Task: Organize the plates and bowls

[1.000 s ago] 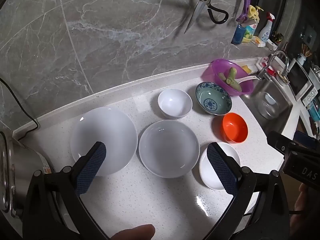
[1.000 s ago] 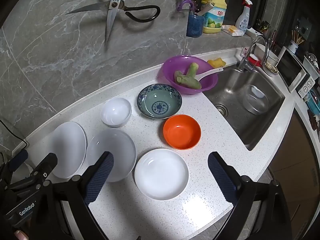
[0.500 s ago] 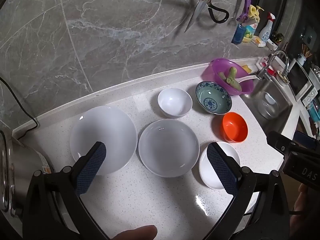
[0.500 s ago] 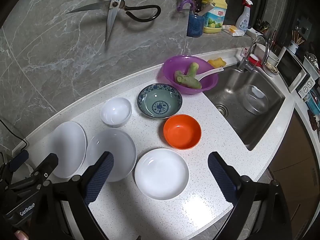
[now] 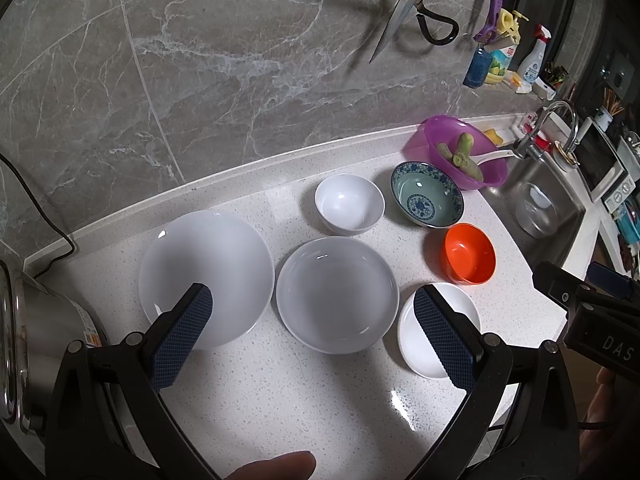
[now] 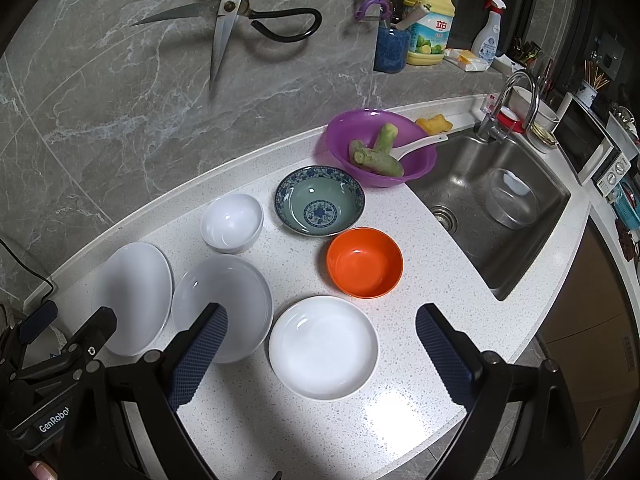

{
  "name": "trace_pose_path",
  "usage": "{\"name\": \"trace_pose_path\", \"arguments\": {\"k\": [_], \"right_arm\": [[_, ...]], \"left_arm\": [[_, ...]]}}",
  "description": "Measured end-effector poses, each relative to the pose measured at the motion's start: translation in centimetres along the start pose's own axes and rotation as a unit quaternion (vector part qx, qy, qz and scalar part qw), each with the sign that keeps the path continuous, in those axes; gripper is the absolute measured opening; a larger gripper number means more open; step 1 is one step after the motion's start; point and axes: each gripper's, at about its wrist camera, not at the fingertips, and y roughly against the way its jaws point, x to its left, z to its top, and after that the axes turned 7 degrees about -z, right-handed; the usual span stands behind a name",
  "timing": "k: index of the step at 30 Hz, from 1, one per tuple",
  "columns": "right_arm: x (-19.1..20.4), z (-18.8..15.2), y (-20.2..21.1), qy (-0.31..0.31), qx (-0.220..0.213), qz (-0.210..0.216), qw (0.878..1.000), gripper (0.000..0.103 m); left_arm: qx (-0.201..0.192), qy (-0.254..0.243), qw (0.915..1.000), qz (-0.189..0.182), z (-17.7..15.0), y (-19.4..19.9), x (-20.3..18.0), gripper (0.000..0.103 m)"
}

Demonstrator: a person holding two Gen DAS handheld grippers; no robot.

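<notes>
On the white counter lie a large white plate (image 5: 206, 276), a medium white plate (image 5: 337, 294) and a small white plate (image 6: 323, 346). Behind them stand a white bowl (image 5: 349, 203), a blue-patterned bowl (image 6: 319, 200) and an orange bowl (image 6: 364, 267). My left gripper (image 5: 312, 330) hangs open above the medium plate, holding nothing. My right gripper (image 6: 322, 346) hovers open over the small plate with nothing between its fingers. In the left wrist view the small white plate (image 5: 424, 354) is partly hidden by the right finger.
A purple bowl (image 6: 380, 148) with green vegetable pieces and a white spoon sits by the steel sink (image 6: 500, 208), which holds a clear container. Scissors (image 6: 228, 28) hang on the marble wall. A metal cooker (image 5: 36, 360) stands at the far left. The counter's front edge runs close.
</notes>
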Motion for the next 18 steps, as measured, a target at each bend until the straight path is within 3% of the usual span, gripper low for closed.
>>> {"name": "trace_pose_path", "arguments": {"k": [18], "right_arm": [[0.05, -0.11, -0.12, 0.000, 0.001, 0.000, 1.000, 0.097]], "left_arm": [[0.002, 0.000, 1.0000, -0.001, 0.07, -0.02, 0.02, 0.102]]}}
